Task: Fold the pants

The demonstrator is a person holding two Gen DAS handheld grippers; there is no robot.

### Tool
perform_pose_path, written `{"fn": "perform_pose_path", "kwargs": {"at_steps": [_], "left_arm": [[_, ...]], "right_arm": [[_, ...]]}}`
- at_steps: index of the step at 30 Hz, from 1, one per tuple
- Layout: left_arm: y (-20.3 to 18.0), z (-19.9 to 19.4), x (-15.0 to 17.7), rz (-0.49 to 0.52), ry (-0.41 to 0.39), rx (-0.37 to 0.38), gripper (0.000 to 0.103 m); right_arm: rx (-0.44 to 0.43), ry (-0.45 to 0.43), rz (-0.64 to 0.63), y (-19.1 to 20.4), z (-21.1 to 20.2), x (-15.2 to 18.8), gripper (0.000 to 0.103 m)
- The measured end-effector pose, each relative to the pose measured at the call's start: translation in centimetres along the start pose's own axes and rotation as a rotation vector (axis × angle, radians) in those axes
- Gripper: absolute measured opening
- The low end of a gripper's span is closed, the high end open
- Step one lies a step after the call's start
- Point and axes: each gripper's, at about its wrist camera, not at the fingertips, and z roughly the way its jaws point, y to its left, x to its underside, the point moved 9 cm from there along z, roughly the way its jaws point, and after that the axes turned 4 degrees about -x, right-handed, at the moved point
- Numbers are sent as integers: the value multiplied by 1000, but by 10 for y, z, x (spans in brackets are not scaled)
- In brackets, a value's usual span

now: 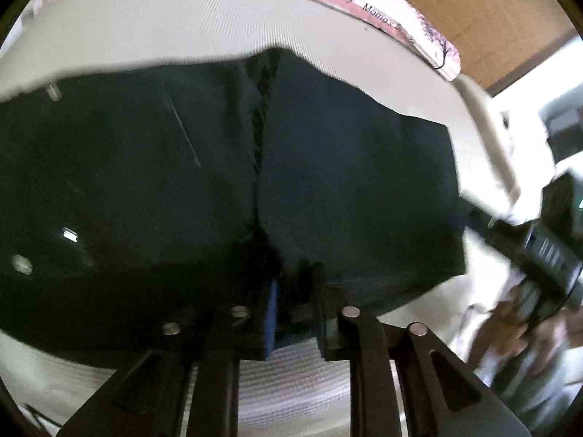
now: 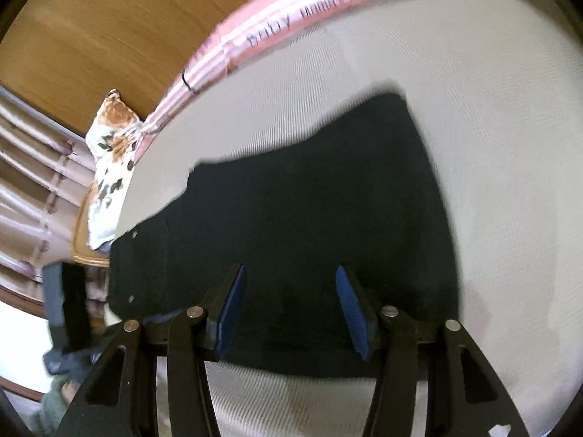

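Observation:
The dark navy pants (image 1: 182,182) lie spread on a cream ribbed sheet (image 1: 182,22), the centre seam running away from me and the waist with metal buttons at the left. My left gripper (image 1: 295,313) has its jaws a small gap apart around the near edge of the pants at the crotch. In the right wrist view the pants (image 2: 309,218) lie flat. My right gripper (image 2: 291,313) is open, its blue pads (image 2: 229,313) wide apart over the near edge of the cloth. The right gripper also shows in the left wrist view (image 1: 539,255), at the right.
A pink blanket with black lettering (image 1: 364,0) borders the sheet at the far side; it also shows in the right wrist view (image 2: 291,18). Wooden floor (image 2: 109,36) lies beyond. A floral pillow (image 2: 113,153) sits at the left. Curtains hang at the far left.

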Motion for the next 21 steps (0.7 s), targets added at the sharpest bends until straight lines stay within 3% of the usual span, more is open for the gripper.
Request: {"fn": "perform_pose_path", "kwargs": {"at_steps": [4, 8, 11, 12, 13, 15, 17, 21], "left_arm": [[3, -18, -7, 65, -90, -83, 20], [-7, -22, -9, 108, -127, -49, 21], [-21, -9, -5, 154, -94, -28, 22], [-24, -2, -2, 165, -69, -23, 22], [-25, 4, 1, 172, -50, -19, 22], [-23, 15, 6, 171, -16, -25, 22], [-23, 17, 4, 171, -32, -19, 22], [-23, 17, 4, 179, -31, -39, 22]], "right_arm": [[53, -61, -61, -3, 1, -43, 49], [144, -57, -80, -21, 22, -70, 39], [204, -24, -62, -43, 40, -73, 26], [222, -25, -55, -51, 43, -73, 15], [235, -39, -59, -54, 43, -73, 11], [210, -39, -46, -58, 41, -74, 11], [197, -32, -28, -60, 38, -73, 11], [225, -24, -83, -49, 23, -55, 32]]}}
